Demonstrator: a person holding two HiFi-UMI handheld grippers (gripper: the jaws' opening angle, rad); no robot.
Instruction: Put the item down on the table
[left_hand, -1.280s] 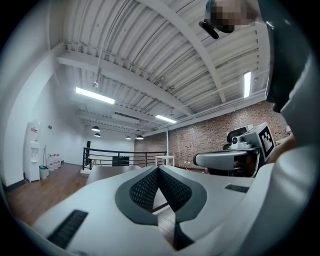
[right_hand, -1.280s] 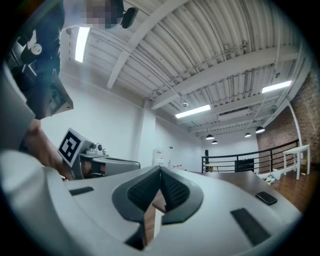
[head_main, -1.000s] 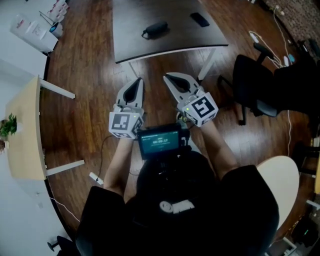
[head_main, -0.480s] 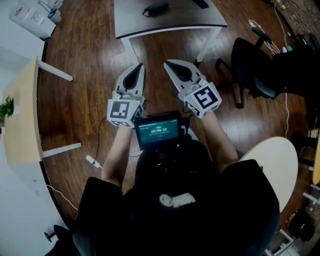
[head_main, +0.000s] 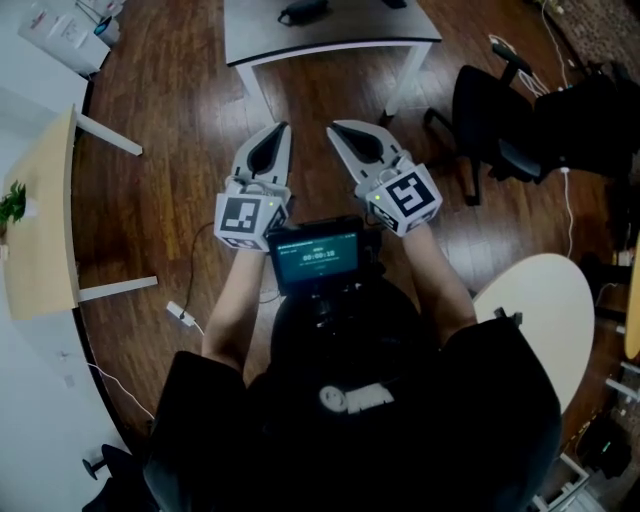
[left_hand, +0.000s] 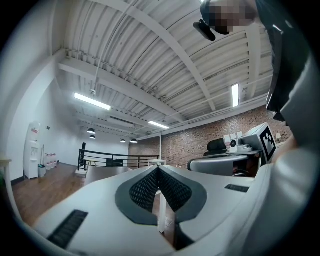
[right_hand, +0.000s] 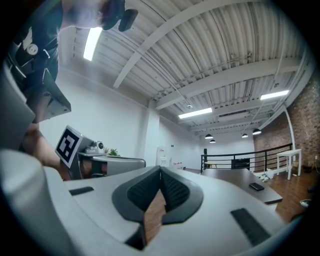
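— While both grippers hang over the wood floor (head_main: 170, 130), how do the jaws stand?
— Left gripper (left_hand: 158, 167): pressed together, empty. Right gripper (right_hand: 160, 170): likewise closed on nothing.
— The item?
— The dark item (head_main: 305, 10) lies on the grey table (head_main: 330, 40) ahead, well apart from both.
— Anything between?
— Only floor; a black chair (head_main: 490, 120) stands off right.
— Pose?
— Forearms side by side, grippers level, tips angled slightly toward each other.

The person wears a black short-sleeved top (head_main: 430, 430) with a small white logo (head_main: 355, 397), low in the frame. At centre a dark screen (head_main: 315, 255) glows teal. The left claw (head_main: 282, 128) and right claw (head_main: 334, 128) are pale grey shells with black ribbed pads (left_hand: 145, 190). The left cube (head_main: 247, 221) and right cube (head_main: 405, 200) bear black-and-white square markers.
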